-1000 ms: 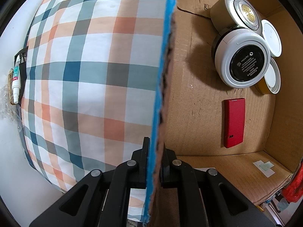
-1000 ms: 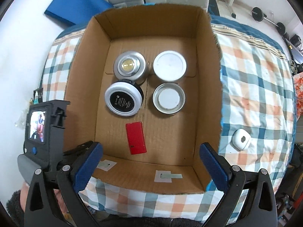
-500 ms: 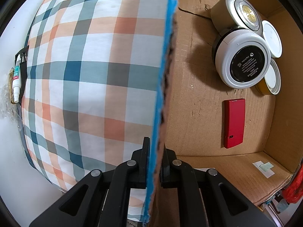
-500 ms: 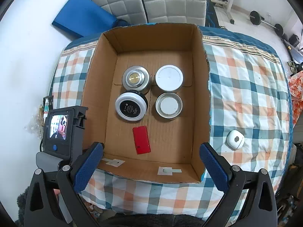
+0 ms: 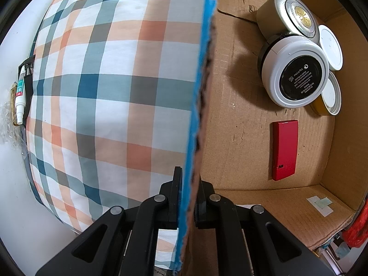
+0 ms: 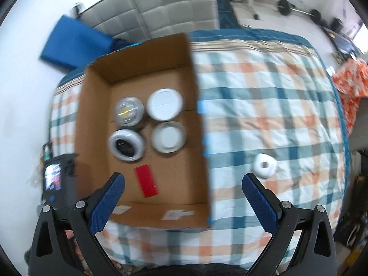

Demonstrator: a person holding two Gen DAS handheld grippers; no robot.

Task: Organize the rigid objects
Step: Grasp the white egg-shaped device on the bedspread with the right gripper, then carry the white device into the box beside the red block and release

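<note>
A cardboard box (image 6: 94, 124) lies open on a plaid bed. Inside it are a silver jar (image 6: 128, 111), a white lid (image 6: 164, 103), a white-rimmed tin (image 6: 169, 136), a white jar with a black label (image 6: 126, 146) and a red flat case (image 6: 146, 181). My left gripper (image 5: 188, 191) is shut on the box's left wall (image 5: 195, 124); the same items show to the right of that wall, such as the red case (image 5: 284, 149). My right gripper (image 6: 182, 192) is open and empty, high above the box's front. A small white round object (image 6: 264, 165) lies on the bed right of the box.
The plaid bedcover (image 6: 264, 115) spreads right of the box. A blue mat (image 6: 71, 43) and grey cushions (image 6: 172, 11) stand behind it. Orange cloth (image 6: 352, 80) lies at the far right. A white tube (image 5: 19, 99) hangs at the bed's left edge.
My right gripper has risen and swung to the right, so the box now sits left of centre and the view is blurred. My left gripper keeps its hold on the box wall.
</note>
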